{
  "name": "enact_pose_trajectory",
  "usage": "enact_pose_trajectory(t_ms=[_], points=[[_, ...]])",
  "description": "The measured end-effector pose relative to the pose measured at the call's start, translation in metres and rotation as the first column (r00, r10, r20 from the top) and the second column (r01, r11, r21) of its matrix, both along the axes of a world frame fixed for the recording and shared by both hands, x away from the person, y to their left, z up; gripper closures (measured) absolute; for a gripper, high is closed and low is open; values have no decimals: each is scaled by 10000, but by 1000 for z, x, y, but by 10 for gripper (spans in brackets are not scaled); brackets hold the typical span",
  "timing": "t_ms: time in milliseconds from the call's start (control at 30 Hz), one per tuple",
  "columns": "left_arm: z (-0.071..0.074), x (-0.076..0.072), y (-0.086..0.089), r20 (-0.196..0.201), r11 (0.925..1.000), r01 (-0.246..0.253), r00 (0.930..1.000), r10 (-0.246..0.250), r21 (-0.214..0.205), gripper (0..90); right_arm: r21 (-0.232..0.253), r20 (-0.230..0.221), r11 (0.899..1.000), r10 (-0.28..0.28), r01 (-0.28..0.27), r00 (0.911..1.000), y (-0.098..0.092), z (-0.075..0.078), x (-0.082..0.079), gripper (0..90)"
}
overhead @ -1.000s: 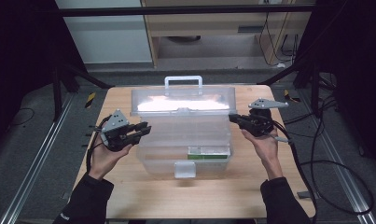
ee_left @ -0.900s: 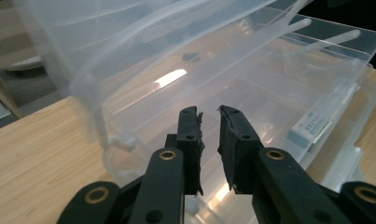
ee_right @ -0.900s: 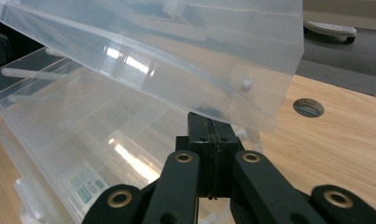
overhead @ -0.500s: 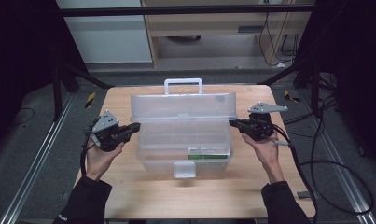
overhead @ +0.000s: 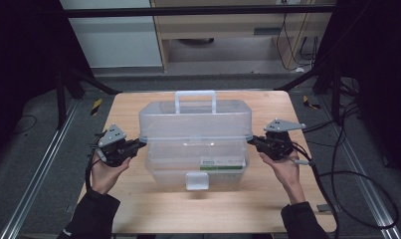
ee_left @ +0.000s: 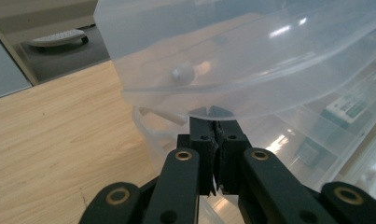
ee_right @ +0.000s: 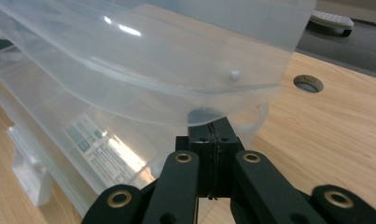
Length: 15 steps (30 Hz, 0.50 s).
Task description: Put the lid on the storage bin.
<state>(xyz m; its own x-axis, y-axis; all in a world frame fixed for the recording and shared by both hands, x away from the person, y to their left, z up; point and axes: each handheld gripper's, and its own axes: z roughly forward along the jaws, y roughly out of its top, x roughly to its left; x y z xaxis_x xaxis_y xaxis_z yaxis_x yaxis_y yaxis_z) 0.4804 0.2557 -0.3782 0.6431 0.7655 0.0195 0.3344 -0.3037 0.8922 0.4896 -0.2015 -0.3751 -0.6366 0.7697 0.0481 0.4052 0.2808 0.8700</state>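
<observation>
A clear plastic storage box [overhead: 195, 159] with a white handle [overhead: 195, 94] stands on the middle of the wooden table [overhead: 153, 211]. Its lid [overhead: 195, 119] lies over the base. My left gripper [overhead: 140, 143] is shut at the box's left end. In the left gripper view its tips [ee_left: 213, 116] reach just under the lid's rim [ee_left: 251, 100], with nothing between the jaws. My right gripper [overhead: 251, 141] is shut at the right end. Its tips [ee_right: 212, 122] are likewise tucked under the lid's edge [ee_right: 143, 100]. At both ends the lid rides slightly above the base.
A white latch [overhead: 196, 181] and a green label [overhead: 223, 165] mark the box's front. The table has a round hole [ee_right: 308, 83] near the right end. Black cables [overhead: 347, 174] trail off the right side. Metal rails run along the floor on both sides.
The lid has come down from a more raised, tilted position toward the base. My left gripper has sunk a little beside the box and its jaws have closed.
</observation>
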Motion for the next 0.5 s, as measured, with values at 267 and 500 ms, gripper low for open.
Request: enact_pose_trajectory(t_ms=[267,500], points=[[-13,-6,3,-170,9997,26,9999,-22,246,852,-230,6,9997,21,-20,10000,-5,-10,-10,900],[-21,-9,2,-229,9982,48,9997,-34,601,847,-509,-8,9986,125,-125,9999,-4,-20,-16,900]])
